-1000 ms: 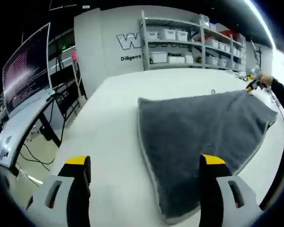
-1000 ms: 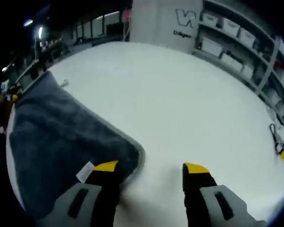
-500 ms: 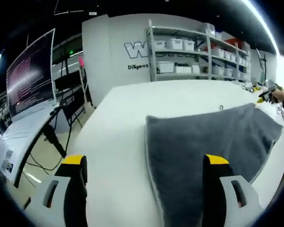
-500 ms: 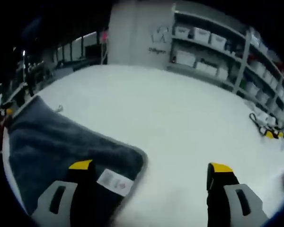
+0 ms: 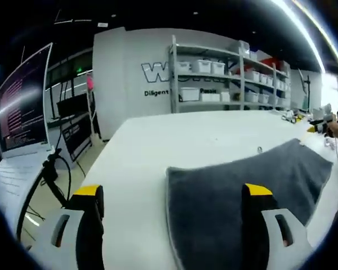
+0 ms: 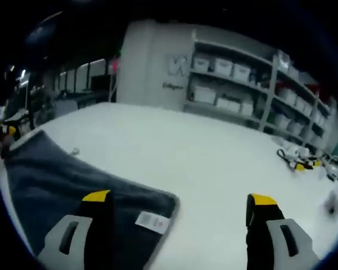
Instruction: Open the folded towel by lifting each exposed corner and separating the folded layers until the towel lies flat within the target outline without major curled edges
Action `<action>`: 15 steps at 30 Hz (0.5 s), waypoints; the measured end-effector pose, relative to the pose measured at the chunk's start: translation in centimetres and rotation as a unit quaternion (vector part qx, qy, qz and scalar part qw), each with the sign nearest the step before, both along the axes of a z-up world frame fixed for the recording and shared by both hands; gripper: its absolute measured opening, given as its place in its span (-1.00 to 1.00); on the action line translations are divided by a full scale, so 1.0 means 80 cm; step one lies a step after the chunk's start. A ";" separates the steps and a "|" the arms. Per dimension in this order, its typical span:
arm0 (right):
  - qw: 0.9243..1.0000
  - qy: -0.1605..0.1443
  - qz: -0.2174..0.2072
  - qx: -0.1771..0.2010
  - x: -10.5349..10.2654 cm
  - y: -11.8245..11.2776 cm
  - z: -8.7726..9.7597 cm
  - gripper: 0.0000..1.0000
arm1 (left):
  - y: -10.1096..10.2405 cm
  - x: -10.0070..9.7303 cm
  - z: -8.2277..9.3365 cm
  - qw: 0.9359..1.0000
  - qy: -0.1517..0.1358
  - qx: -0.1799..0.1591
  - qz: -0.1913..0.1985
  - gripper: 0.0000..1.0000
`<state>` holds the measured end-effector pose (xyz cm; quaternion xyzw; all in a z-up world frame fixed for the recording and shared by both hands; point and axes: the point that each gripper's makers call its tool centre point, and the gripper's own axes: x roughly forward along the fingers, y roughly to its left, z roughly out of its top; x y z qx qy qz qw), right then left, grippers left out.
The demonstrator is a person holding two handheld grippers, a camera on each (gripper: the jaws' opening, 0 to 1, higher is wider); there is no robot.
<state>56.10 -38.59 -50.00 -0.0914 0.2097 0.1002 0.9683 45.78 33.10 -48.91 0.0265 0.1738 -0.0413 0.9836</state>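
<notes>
Wall lettering (image 5: 158, 72) behind the desk read a large "W", cut off by the shelving, with "Diligent" beneath it; a small white care label (image 6: 152, 221) sat at the towel's near corner, its print illegible. The grey towel (image 5: 236, 185) lay folded on the white desk (image 5: 158, 146); in the left gripper view its long axis ran from the near corner away to the right, toward the right gripper (image 5: 327, 115) held in a person's hand. The left gripper (image 5: 169, 194) stood with its fingers apart, one over the towel, one over bare desk; the right gripper, seen in its own view (image 6: 179, 198), likewise had fingers apart, clamping nothing. Shelving (image 5: 231, 67) carried white bins; a monitor (image 5: 22, 104) stood at left.
</notes>
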 end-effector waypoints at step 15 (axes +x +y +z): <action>1.000 -0.015 -0.011 0.000 -0.002 -0.004 -0.019 0.98 | 0.010 0.048 -0.021 1.000 -0.001 0.008 -0.011 0.94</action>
